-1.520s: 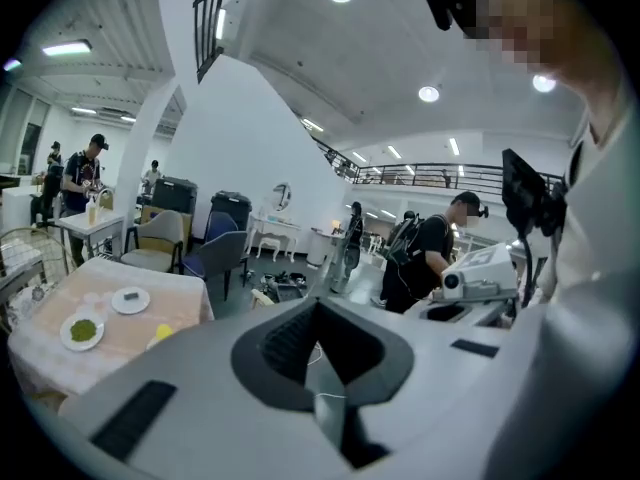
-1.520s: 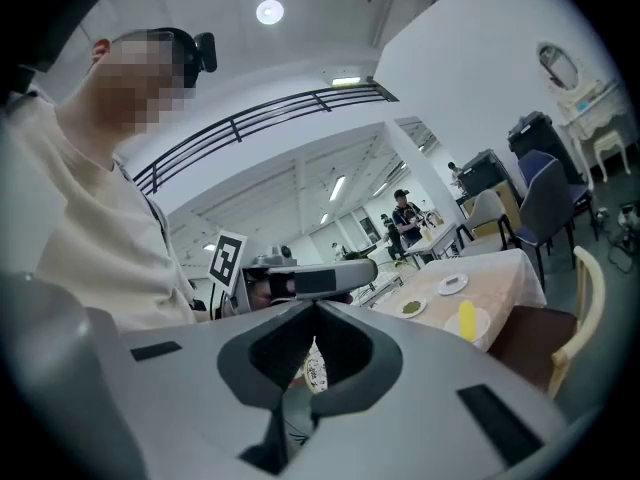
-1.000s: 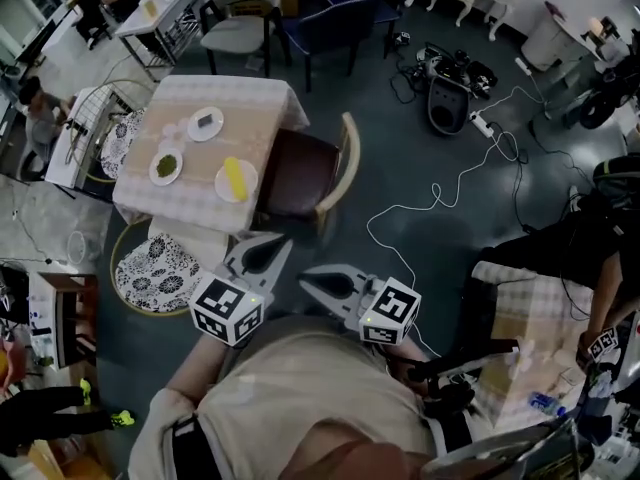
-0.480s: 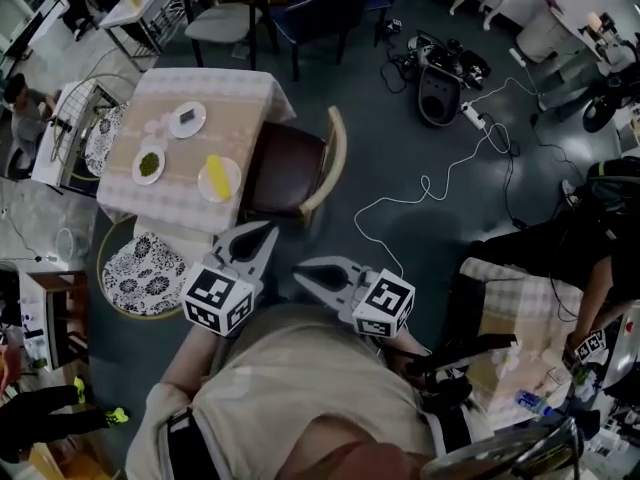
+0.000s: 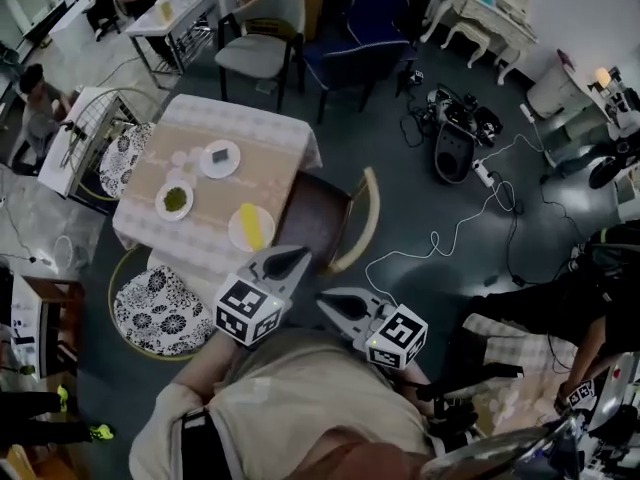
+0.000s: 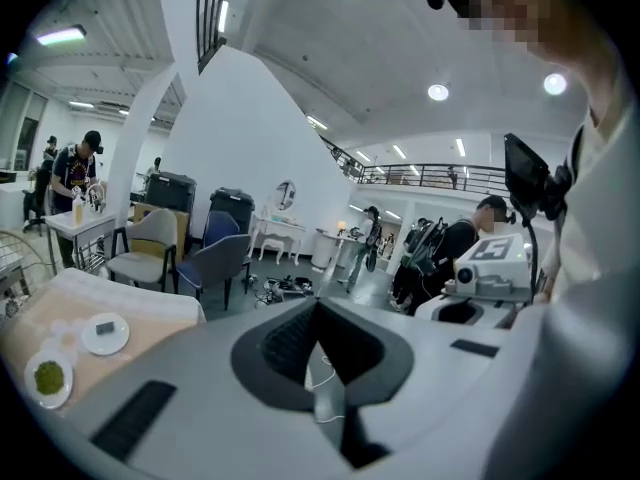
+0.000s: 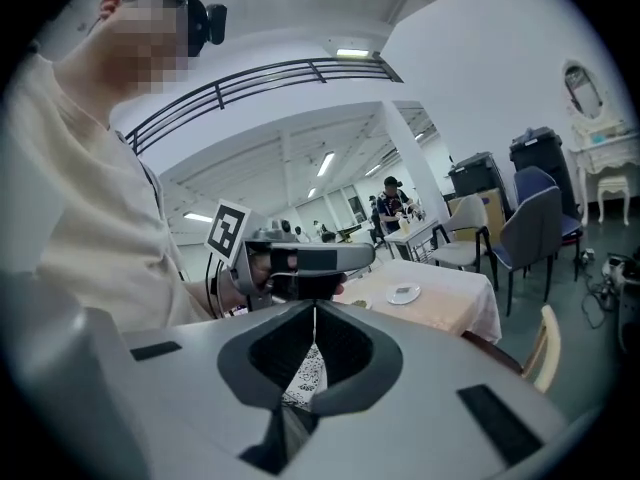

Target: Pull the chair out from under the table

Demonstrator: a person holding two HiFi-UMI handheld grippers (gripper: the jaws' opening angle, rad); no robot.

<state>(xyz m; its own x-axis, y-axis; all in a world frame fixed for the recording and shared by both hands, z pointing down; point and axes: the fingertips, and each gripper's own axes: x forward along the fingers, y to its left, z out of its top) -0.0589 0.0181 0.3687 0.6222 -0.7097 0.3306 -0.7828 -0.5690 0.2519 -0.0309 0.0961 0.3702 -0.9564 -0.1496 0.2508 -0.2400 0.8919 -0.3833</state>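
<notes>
Left gripper (image 5: 297,257) jaws together, nothing between them. Right gripper (image 5: 326,301) same: shut, empty. Both are held side by side just off the person's chest. The left one points toward the table, and the right one aims across at the left, which fills the middle of the right gripper view.

Table (image 5: 262,126): square, checked cloth, upper left in the head view.

Chair (image 5: 318,211): brown seat, pale curved back. It sits at the table's right side in the head view, seat partly under the cloth edge, back clear of the table. Neither gripper is on it; the left tips show near its closest corner.

Floral-cushion chair (image 5: 160,306) is pushed in at the table's near side.

Three plates on the cloth: white plate (image 5: 219,158), green plate (image 5: 175,200), yellow plate (image 5: 251,227), the last closest to the brown chair.

White cable (image 5: 440,238) snakes over the floor right of the chair.
</notes>
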